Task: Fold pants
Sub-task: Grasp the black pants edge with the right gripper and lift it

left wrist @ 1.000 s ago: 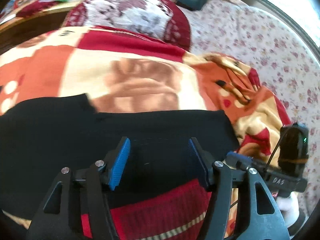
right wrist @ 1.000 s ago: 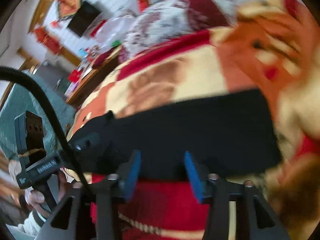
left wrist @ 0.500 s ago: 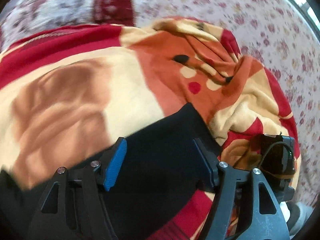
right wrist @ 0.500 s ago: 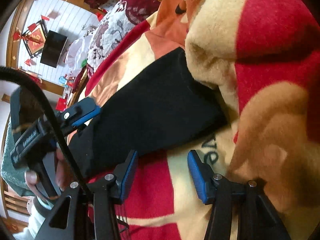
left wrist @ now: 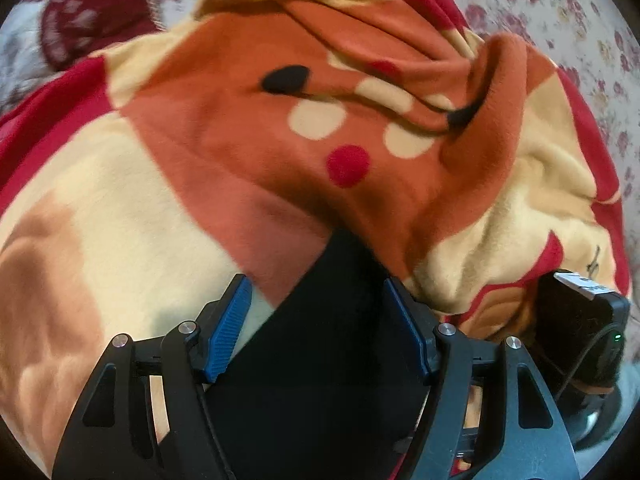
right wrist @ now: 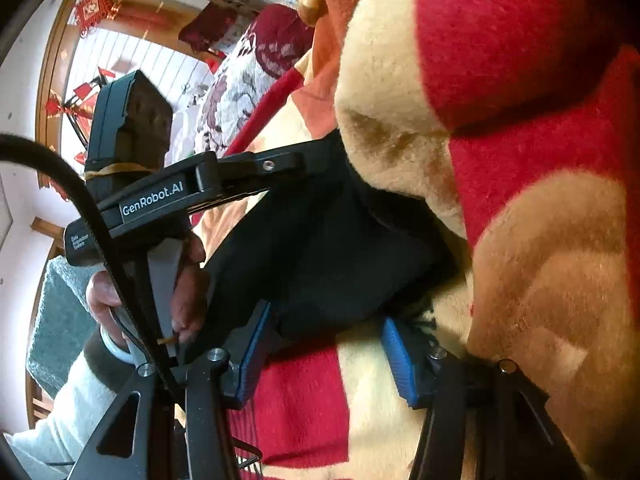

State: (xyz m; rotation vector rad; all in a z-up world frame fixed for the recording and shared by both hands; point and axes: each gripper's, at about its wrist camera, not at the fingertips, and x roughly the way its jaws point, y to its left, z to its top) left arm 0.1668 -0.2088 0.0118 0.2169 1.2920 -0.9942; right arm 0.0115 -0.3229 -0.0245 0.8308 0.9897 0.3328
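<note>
Both grippers have swung toward the end of the pants since a second ago, when a wide black band of cloth filled both views; now only its corner shows. From the left wrist, the pants (left wrist: 332, 344) fill the lower middle of the frame as a dark wedge that narrows upward and runs under a fold of the blanket (left wrist: 248, 152). The left gripper (left wrist: 318, 330) straddles that wedge with its blue pads (left wrist: 228, 328) spread wide, released, and no cloth is pinched between them. At the lower right edge of this frame part of the other tool is visible.

From the right wrist, the pants (right wrist: 320, 248) lie in the middle of the frame, their right side tucked beneath a thick red and cream bulge of blanket (right wrist: 520, 160). The right gripper (right wrist: 326, 354) is also released: its pads (right wrist: 394, 344) stand apart at the lower centre, just below the cloth's edge, over the red and cream blanket. At centre left the left gripper's (right wrist: 280, 166) black body reaches across to the pants' upper edge, held by a hand (right wrist: 136, 292) at the left. A patterned pillow (right wrist: 236, 92) lies in the upper middle.
</note>
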